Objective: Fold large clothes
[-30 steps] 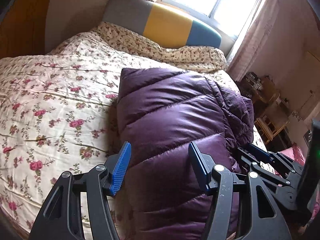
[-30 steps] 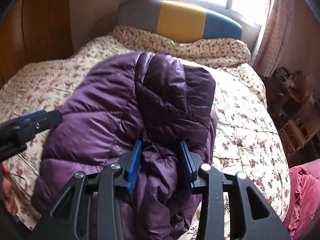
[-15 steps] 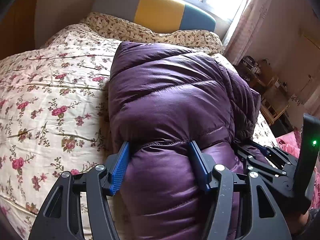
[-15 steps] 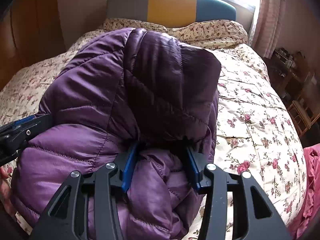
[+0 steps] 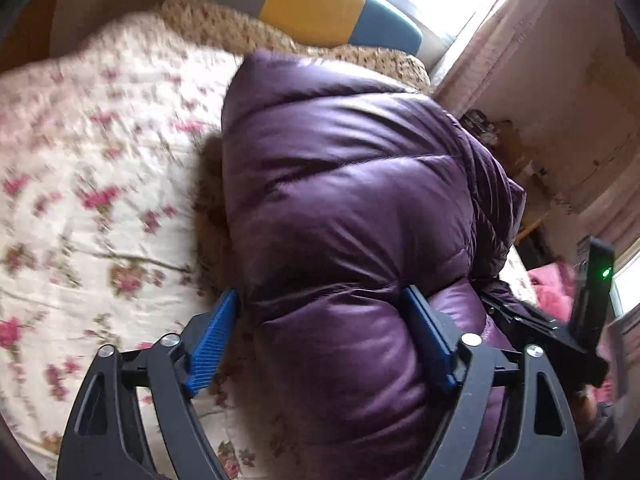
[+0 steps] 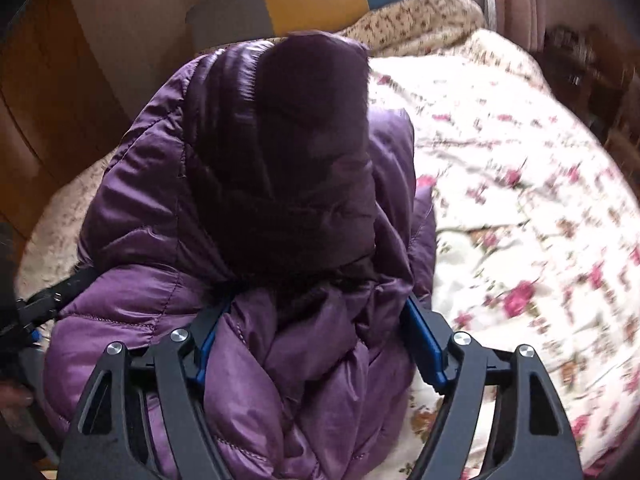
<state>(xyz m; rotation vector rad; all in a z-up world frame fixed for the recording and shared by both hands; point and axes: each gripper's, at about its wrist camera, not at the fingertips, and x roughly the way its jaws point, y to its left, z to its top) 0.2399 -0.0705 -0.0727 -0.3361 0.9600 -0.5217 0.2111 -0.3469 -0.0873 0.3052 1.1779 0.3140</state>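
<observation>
— What do we have, biggest thing first?

— The bed (image 5: 92, 184), under a cream quilt with pink roses; from the left wrist view it fills everything from nine o'clock round to six. At its head, toward twelve, we see a headboard (image 5: 312, 4) in grey, yellow and blue.

— And the garment?

— The purple puffer jacket (image 5: 344, 200) lies bundled on the bed, running from the centre down to six o'clock in both views. In the right wrist view a darker folded part (image 6: 296, 152) sits on top of it, toward twelve.

— Our left tongs?

— The left tongs (image 5: 324, 340) straddle the near end of the jacket, blue pads spread wide; the right-hand pad presses the fabric, the left-hand one (image 5: 212, 348) sits just beside it — we read them as released, not pinching.

— The right tongs?

— The right tongs (image 6: 316, 344) are also spread wide around the bunched near edge, fabric bulging between the pads. We can't tell whether they truly grip it.

— Anything smaller?

— At three o'clock in the left view, the other tool's black body with a green light (image 5: 606, 272).
</observation>
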